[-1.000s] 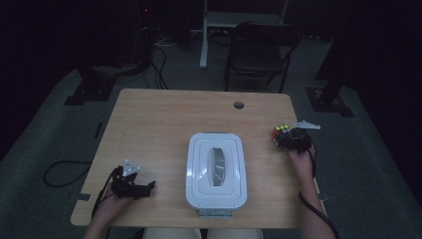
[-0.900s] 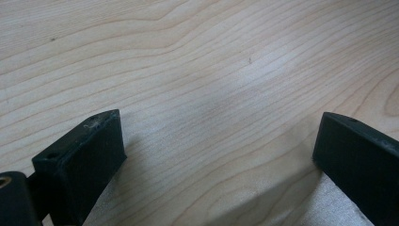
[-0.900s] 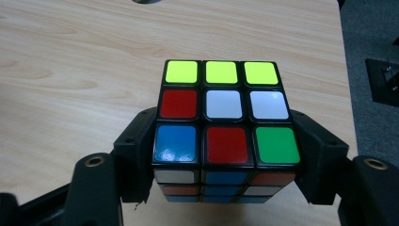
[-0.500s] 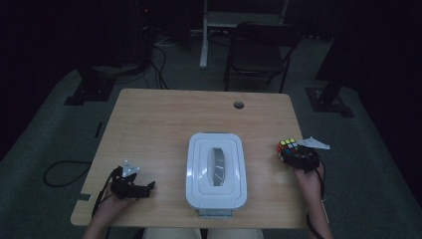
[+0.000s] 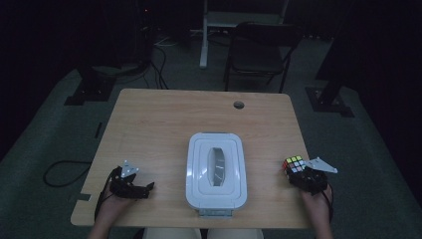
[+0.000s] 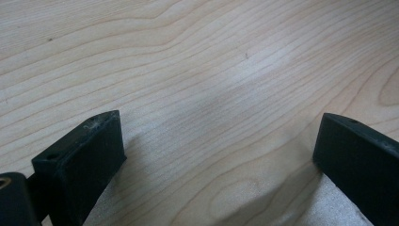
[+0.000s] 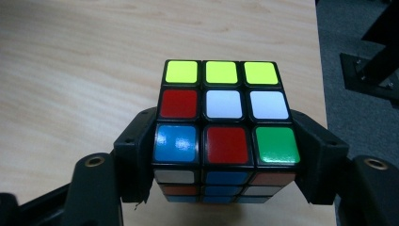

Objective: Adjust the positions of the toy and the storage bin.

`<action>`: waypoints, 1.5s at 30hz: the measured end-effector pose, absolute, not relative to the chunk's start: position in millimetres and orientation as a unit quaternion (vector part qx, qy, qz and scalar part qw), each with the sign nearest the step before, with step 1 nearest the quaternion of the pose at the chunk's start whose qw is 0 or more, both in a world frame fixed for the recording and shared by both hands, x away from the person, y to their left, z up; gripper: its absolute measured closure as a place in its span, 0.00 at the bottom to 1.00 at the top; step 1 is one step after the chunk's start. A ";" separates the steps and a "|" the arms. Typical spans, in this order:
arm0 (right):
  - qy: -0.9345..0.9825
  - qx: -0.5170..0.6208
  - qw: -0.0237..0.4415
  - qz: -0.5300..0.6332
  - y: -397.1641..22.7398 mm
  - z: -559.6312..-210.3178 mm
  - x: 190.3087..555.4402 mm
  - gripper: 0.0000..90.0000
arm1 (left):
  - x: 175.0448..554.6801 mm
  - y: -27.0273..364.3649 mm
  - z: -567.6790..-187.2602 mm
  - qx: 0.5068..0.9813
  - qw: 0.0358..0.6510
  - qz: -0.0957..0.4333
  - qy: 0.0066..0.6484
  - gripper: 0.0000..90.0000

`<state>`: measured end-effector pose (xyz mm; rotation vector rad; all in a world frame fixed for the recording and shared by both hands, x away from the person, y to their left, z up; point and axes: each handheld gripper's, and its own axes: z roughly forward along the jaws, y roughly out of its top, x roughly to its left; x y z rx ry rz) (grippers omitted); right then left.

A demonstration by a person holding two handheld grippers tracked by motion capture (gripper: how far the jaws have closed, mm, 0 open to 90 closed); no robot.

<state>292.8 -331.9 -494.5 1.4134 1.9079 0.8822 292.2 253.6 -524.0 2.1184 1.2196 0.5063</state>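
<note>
Multicoloured puzzle cube [image 7: 226, 136] clamped in right gripper [image 5: 304, 175] near the table's [image 5: 199, 119] right edge; left gripper [image 5: 130, 183] rests on wood, jaws wide, empty.

Left gripper [image 5: 147, 187] resting low, jaws wide apart, right gripper [image 5: 293, 172] clamped tight

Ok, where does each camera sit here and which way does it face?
High view: above the person's side, facing forward and down on the wooden table; both forearms, left gripper and right gripper show.
Left gripper view: rides the left gripper, looking along its open fingers at bare wood.
Right gripper view: looks along fingers shut on the Rubik's cube.
Shared: cube, table.
</note>
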 end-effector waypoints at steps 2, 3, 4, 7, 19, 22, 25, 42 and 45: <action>0.716 0.536 0.299 0.333 -333.6 -496.3 286.3 0.37 | 292.2 253.6 -524.1 0.804 0.318 0.193 0.464 0.03; 0.712 0.540 0.295 0.338 -335.1 -497.1 283.6 0.38 | 292.2 253.5 -524.1 0.804 0.317 0.193 0.464 0.03; 0.711 0.541 0.293 0.341 -336.0 -497.9 281.2 0.38 | 292.2 253.5 -524.1 0.804 0.318 0.193 0.464 0.03; 0.712 0.541 0.297 0.334 -335.5 -501.7 276.9 0.38 | 292.2 253.4 -524.1 0.804 0.318 0.193 0.464 0.03; 0.709 0.543 0.281 0.352 -334.1 -509.5 274.9 0.34 | 292.7 253.3 -524.2 0.805 0.317 0.193 0.463 0.03; 0.708 0.541 0.282 0.356 -332.0 -506.4 275.9 0.24 | 292.7 253.4 -524.2 0.805 0.317 0.193 0.463 0.03; 0.705 0.536 0.286 0.365 -330.9 -498.8 277.5 0.18 | 292.7 253.3 -524.2 0.805 0.317 0.193 0.463 0.03; 0.707 0.497 0.285 0.414 -301.1 -464.7 291.0 0.22 | 290.4 252.6 -523.9 0.798 0.312 0.197 0.477 0.03; 0.714 0.486 0.279 0.421 -290.8 -462.6 293.2 0.19 | 290.4 252.5 -523.9 0.798 0.312 0.197 0.477 0.03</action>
